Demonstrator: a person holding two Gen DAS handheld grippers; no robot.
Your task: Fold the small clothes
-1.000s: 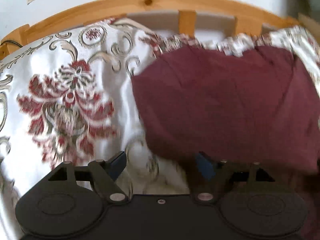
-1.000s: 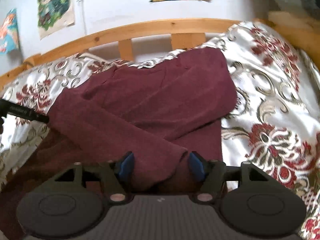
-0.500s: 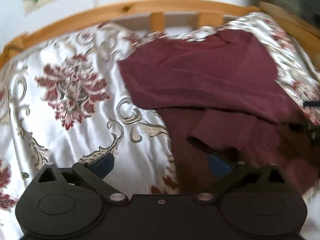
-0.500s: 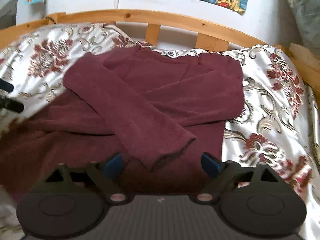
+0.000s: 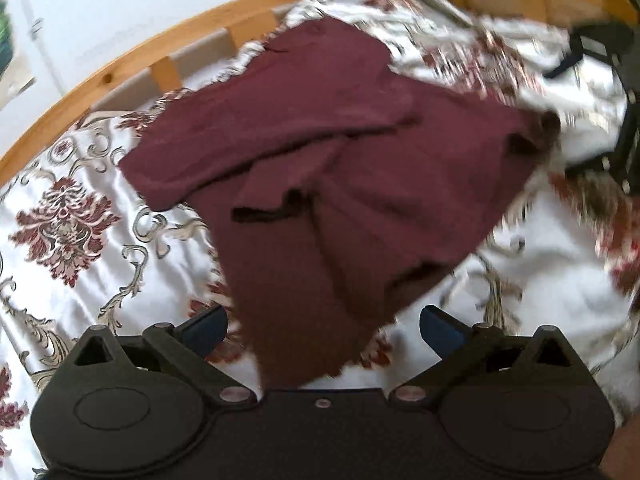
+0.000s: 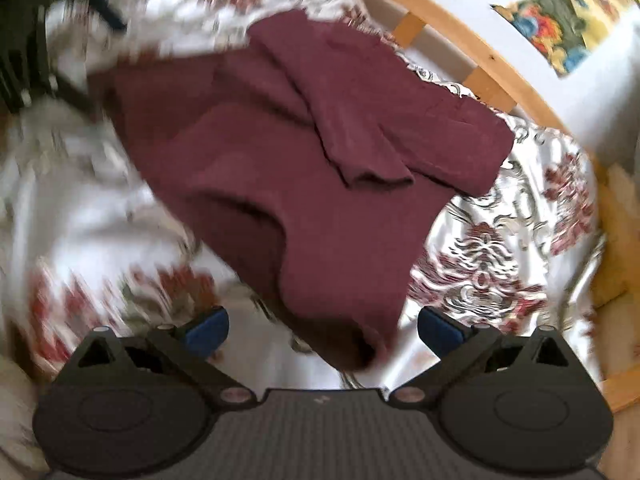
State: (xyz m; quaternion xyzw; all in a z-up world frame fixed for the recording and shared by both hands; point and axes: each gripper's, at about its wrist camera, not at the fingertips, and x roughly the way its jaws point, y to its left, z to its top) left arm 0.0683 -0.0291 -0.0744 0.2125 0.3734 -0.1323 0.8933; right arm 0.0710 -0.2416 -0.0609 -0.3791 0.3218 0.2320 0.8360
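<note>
The maroon sweater [image 5: 320,152] lies spread on the bed, on a shiny flowered bedspread [image 5: 80,240], with both sleeves already crossed over its chest and the wooden bed rail [image 5: 120,76] beyond it. My left gripper [image 5: 322,326] has its jaws spread wide with nothing clamped; the near hem corner of the sweater sits between them, but the pads do not press it. My right gripper [image 6: 322,328] has just been opening its jaws, and they now stand fully apart, the other hem corner lying loose between them.

I judge this cloth to be soft, light and limp: it will sag and drag, not hold a shape, so lifting one point would let the rest trail. The knit looks thick enough to pinch securely. The satin bedspread looks slippery, so the sweater may slide on it if I pull sideways, and I could catch that fabric by mistake. The best hold, I think, is the two bottom hem corners, one per gripper, taking both layers and carrying them up toward the collar together.
</note>
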